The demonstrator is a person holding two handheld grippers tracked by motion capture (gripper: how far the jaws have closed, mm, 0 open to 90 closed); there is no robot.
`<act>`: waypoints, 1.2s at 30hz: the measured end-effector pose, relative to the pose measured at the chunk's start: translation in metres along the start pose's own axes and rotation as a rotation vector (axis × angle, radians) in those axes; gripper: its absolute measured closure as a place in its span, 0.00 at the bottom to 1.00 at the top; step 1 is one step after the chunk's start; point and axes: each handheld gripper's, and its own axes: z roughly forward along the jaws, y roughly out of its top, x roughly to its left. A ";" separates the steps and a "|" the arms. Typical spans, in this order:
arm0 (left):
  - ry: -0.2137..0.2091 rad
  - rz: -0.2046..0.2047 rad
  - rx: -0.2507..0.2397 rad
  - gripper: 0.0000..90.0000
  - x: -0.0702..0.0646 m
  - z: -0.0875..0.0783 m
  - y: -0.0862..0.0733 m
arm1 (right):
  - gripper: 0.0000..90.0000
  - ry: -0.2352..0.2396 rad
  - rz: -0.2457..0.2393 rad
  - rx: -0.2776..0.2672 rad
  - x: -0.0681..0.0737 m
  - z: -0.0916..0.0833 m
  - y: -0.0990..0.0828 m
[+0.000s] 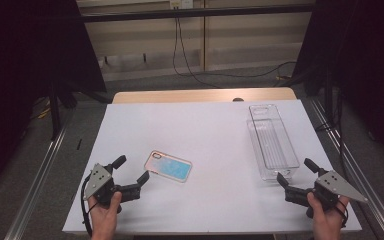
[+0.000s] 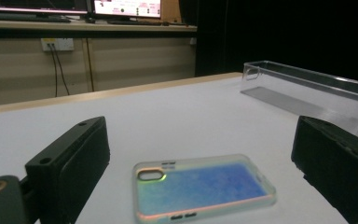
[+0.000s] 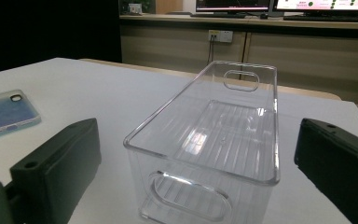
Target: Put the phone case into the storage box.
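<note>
High view: white table (image 1: pixel 205 200) with two objects on it; one phone case (image 1: pixel 168 165) in the lower-left centre, lying flat, blue iridescent back up; one clear plastic bin (image 1: pixel 272 141) at right, long axis running up the frame, empty; the two are well apart, bare table between them; left gripper (image 1: pixel 132 171) at lower left, jaws spread wide, gripping nothing, its tips near the case's left end but not touching; right gripper (image 1: pixel 296 169) at lower right, jaws also spread wide and empty, tips close to the bin's near end; one hand on each gripper, coming in from the bottom edge; cables hang on the wall at top centre.

Left gripper view: case (image 2: pixel 204 187) sits bottom centre between the two black jaws, clear of both; camera cutout faces left in frame; bin (image 2: pixel 307 91) at upper right, far side of the table; nothing between jaws and case; monitors on a desk at top left, a wall socket below them.

Right gripper view: bin (image 3: pixel 214 140) centre frame between the open jaws, oval handle slots in near and far ends, ribbed floor visible, details the high view blurs; case (image 3: pixel 7 113) at left edge, partly cut off.
</note>
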 end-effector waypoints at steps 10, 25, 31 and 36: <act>-0.026 0.004 -0.016 0.02 -0.007 0.014 0.004 | 0.00 -0.002 0.006 0.003 -0.001 0.000 -0.001; -0.027 0.032 -0.029 0.02 -0.013 0.040 0.010 | 0.00 0.001 0.005 -0.004 -0.001 -0.002 0.000; -0.040 0.057 -0.030 0.01 -0.019 0.051 0.013 | 0.00 0.000 0.005 -0.005 -0.001 -0.002 0.000; -0.036 0.051 -0.028 0.02 -0.014 0.059 0.016 | 0.00 -0.004 0.002 -0.005 -0.001 -0.003 -0.001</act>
